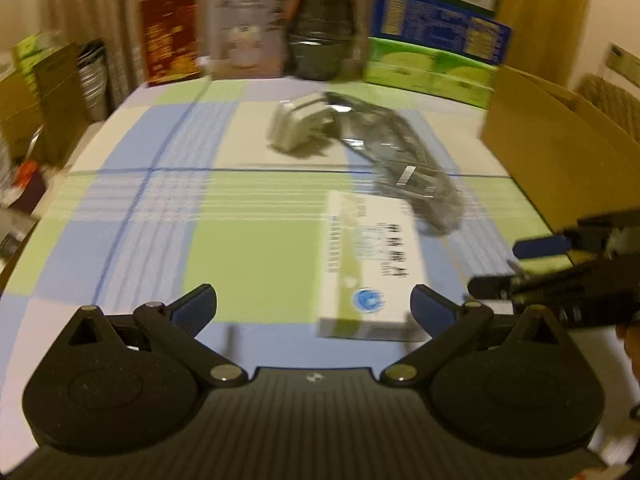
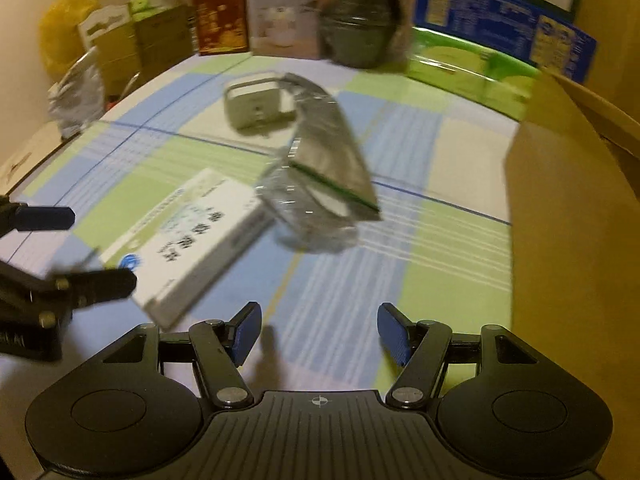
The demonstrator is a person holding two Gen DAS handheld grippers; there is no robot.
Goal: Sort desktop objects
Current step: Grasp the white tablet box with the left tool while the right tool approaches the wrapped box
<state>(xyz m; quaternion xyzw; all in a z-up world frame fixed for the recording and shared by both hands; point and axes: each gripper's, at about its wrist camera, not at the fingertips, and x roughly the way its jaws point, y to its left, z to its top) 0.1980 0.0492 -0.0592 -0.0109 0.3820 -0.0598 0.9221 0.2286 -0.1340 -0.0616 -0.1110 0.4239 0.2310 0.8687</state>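
Note:
A flat white box (image 1: 372, 264) with printed text lies on the checked tablecloth (image 1: 256, 256). Its near end sits between the fingers of my left gripper (image 1: 316, 308), close to the right finger; the jaws stand wide and do not press it. Beyond it lie a clear plastic bag (image 1: 400, 160) with dark contents and a small white device (image 1: 298, 128). My right gripper (image 2: 320, 336) is open over bare cloth, with nothing between its fingers. The white box (image 2: 188, 240) is to its left, the bag (image 2: 324, 184) ahead. The left gripper (image 2: 76, 250) shows at the left edge, the right gripper (image 1: 540, 264) at the other view's right edge.
An open cardboard box (image 2: 568, 220) stands at the table's right side. Along the far edge stand a red box (image 1: 170, 40), a grey-white carton (image 1: 246, 28), a dark wrapped jar (image 1: 320, 36) and green and blue boxes (image 1: 432, 64). More clutter sits past the table's left edge.

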